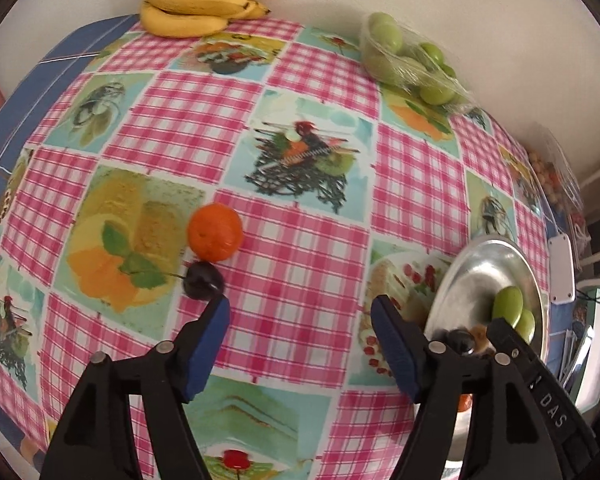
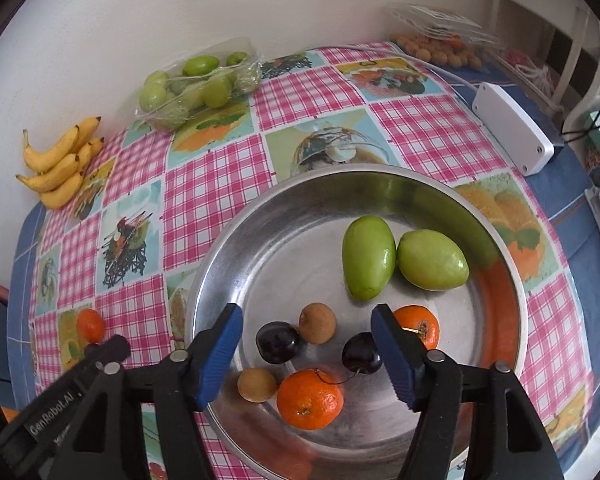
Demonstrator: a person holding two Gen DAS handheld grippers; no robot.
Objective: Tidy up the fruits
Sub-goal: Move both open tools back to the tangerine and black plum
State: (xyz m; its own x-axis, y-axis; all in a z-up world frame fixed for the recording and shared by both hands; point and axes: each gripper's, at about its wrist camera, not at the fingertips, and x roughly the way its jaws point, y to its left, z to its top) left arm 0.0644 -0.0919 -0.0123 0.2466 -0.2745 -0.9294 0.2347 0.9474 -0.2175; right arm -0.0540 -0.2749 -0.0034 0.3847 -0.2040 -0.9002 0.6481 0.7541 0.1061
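Writing: "GenRobot.AI" on left gripper [image 2: 100, 356]; "DAS" on right gripper [image 1: 512, 336].
Left gripper: jaws apart, empty, beside cherry [image 1: 203, 280] and mandarin [image 1: 215, 232].
Right gripper: jaws apart over metal bowl [image 2: 512, 280].
Right view only: bowl's mandarins, cherries, green fruits.

Steel bowl [image 2: 512, 288] holding fruit, right hand-held gripper [image 2: 306, 332] open above, empty

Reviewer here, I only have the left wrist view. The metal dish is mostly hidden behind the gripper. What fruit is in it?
Observer: The dish holds two green fruits, two oranges, two dark cherries and two small brown fruits.
Reviewer: Is the right gripper holding any?
Observer: No, the right gripper is open above them.
Reviewer: Anything beyond the dish?
Observer: A white box on the blue cloth.
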